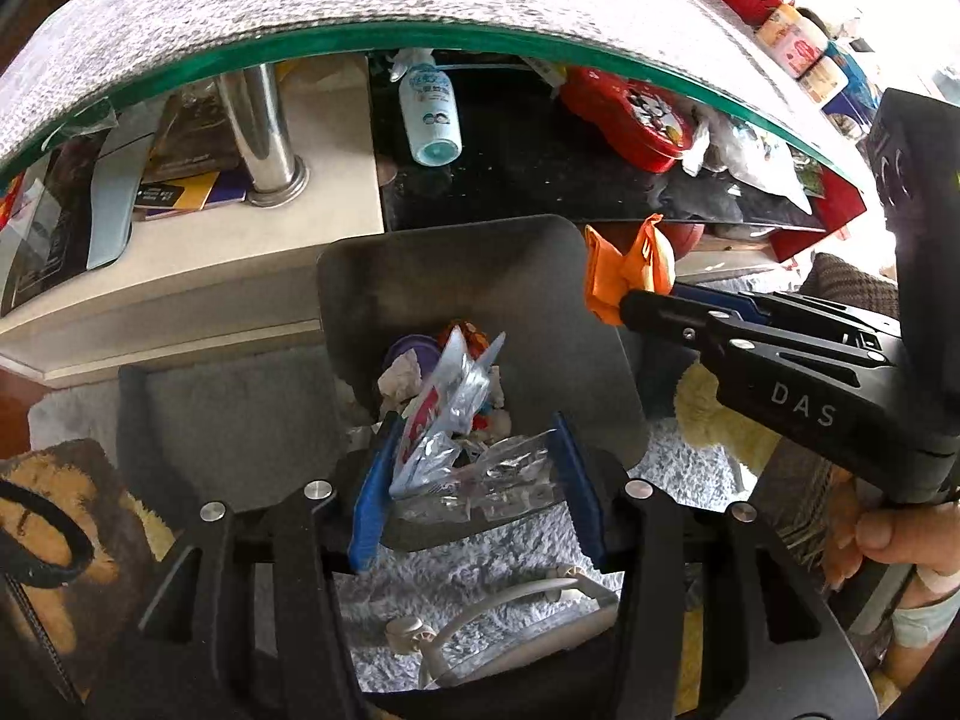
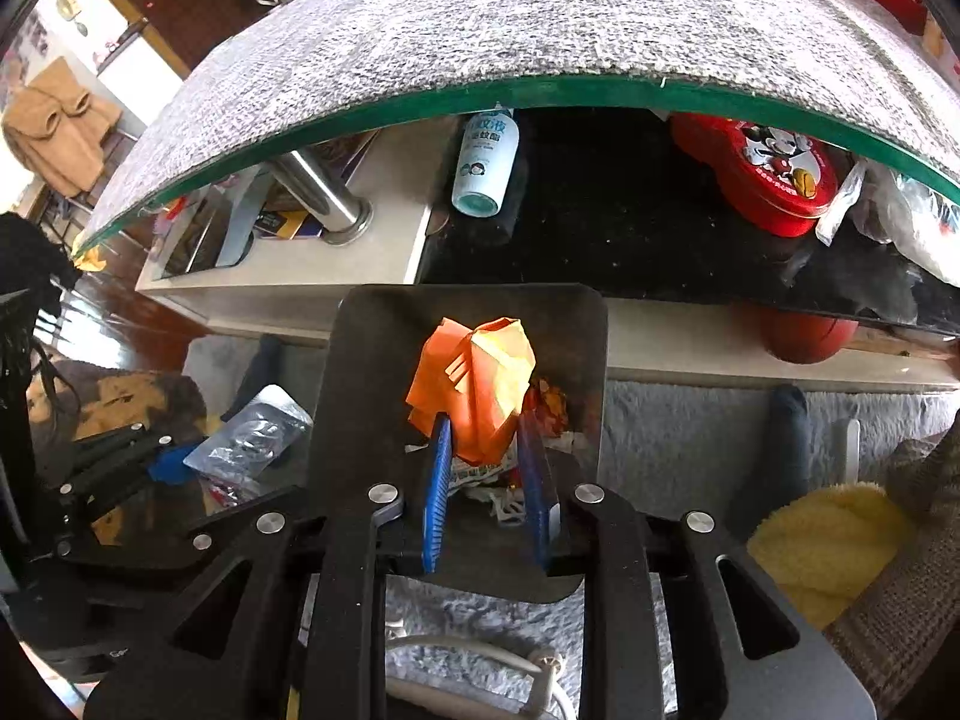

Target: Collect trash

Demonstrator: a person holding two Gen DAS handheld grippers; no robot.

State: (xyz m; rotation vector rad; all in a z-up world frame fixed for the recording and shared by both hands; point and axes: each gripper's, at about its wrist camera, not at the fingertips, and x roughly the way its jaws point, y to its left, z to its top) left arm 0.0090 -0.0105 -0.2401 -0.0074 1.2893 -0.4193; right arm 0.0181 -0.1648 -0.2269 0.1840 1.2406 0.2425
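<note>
Right wrist view: right gripper grasps crumpled orange paper above the dark bin. Left gripper clenches clear plastic wrappers over the bin's near edge.

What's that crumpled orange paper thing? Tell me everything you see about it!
The crumpled orange paper is a wad of thin sheet, bright orange with paler yellow-orange folds and a few short cut slits on one side. It sits between the blue fingertips of the right gripper, which pinch its lower part. It hangs just above the open dark grey trash bin, over the wrappers already inside, and has not been dropped yet.
</note>
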